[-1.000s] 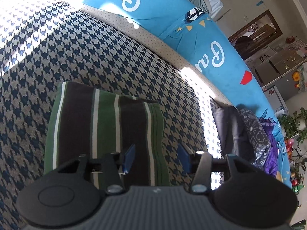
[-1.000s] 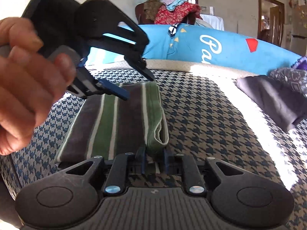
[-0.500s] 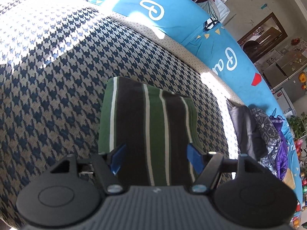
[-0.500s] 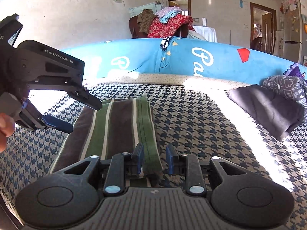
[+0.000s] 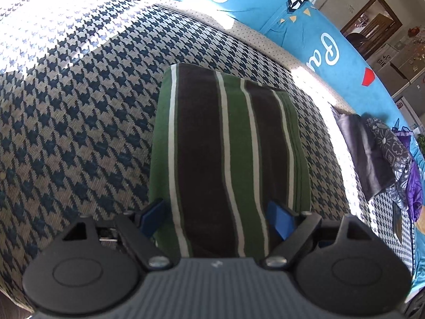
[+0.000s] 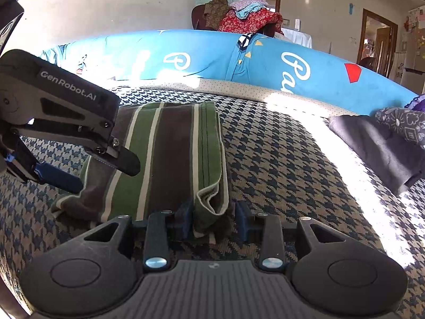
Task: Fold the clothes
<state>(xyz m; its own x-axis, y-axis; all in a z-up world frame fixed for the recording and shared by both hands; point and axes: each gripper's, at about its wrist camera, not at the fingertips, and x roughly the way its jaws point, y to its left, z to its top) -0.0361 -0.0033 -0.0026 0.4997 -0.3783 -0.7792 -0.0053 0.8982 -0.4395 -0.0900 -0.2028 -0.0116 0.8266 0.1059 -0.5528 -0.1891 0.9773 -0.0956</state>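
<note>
Left tool (image 5: 217, 216) advanced, straddling striped cloth (image 5: 228, 154) | right tool (image 6: 213, 219) apparently released

Houndstooth sofa seat (image 5: 79, 106): folded striped garment (image 5: 225, 146) centre, dark clothes pile (image 6: 377, 143) right.

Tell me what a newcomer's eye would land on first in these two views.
First the folded green, brown and white striped cloth, lying in the middle of the houndstooth cover. Next the two claws at its near end: the left claw open across its width, the right claw open around its layered corner. Behind runs a bright blue sheet with white lettering, and dark clothes lie to the right.
</note>
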